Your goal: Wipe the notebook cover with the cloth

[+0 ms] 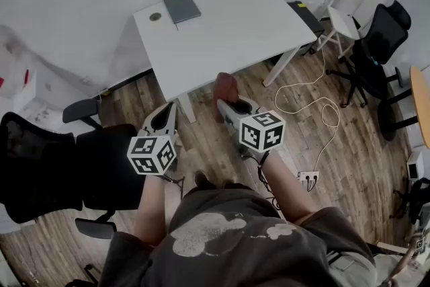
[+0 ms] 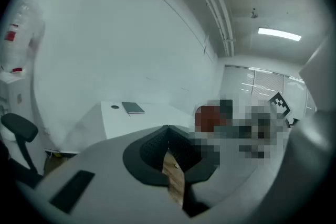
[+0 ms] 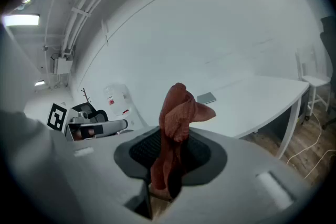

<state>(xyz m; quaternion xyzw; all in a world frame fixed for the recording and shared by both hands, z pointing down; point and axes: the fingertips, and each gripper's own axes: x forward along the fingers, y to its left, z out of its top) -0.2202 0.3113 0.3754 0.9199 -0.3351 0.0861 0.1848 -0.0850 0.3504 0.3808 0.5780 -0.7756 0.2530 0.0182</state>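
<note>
Holding both grippers over the wood floor [image 1: 339, 168], short of the worktop's [image 1: 232, 37] near edge. Right gripper [image 1: 224, 104]: fingers clamped on rust cloth [image 1: 226, 85]. Left gripper [image 1: 173, 106]: fingers together, empty. Notebook [image 1: 182, 7] lies at the worktop's far left corner, with open white surface beside it.

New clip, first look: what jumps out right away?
A rust-red cloth sticks up, clamped in the right gripper. The grey notebook lies on the far corner of the white table, well ahead of both grippers; the left gripper is shut and empty.
</note>
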